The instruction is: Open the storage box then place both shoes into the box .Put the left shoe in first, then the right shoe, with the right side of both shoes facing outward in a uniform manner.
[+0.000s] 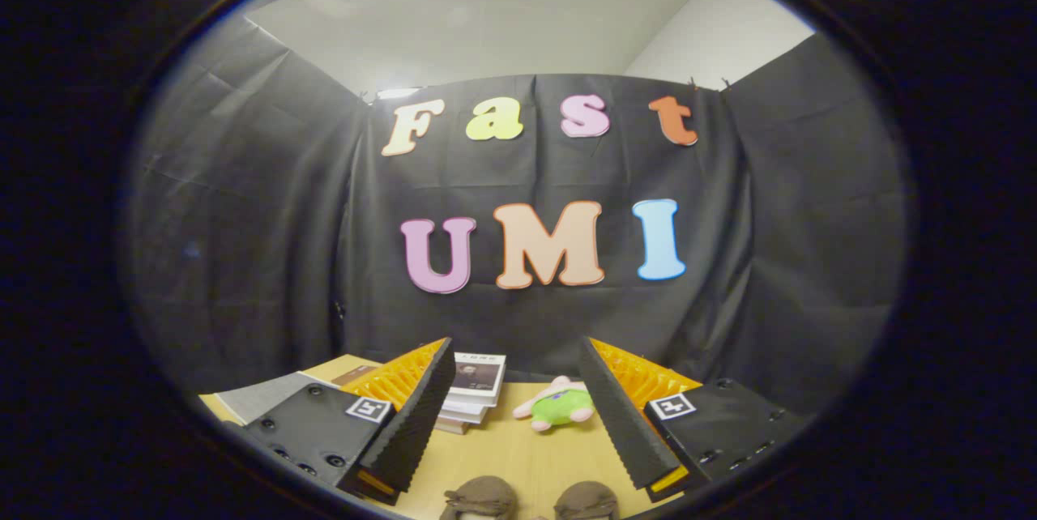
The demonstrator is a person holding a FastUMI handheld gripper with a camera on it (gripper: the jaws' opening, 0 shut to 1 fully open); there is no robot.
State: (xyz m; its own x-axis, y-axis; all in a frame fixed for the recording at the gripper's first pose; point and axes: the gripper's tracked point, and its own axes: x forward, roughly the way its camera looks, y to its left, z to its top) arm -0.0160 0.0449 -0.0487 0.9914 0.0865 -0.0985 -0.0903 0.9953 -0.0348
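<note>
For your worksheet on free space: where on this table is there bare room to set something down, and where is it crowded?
Bare table lies between the open gripper fingers, bordered by the stack of books, the plush toy and the two shoes. The far edge, with books and toy, is crowded.

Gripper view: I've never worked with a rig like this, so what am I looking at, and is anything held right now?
This camera rides on a hand-held two-finger tool and looks forward along its fingers, the two ridged wedges low in the picture. They stand apart with nothing between them, so nothing is held. Below lies a wooden table. Just below the fingers, the tops of two brown shoes peek in. Beyond the fingers sit a stack of books and a small pink-and-green plush toy, with the booth's black cloth wall behind.
</note>
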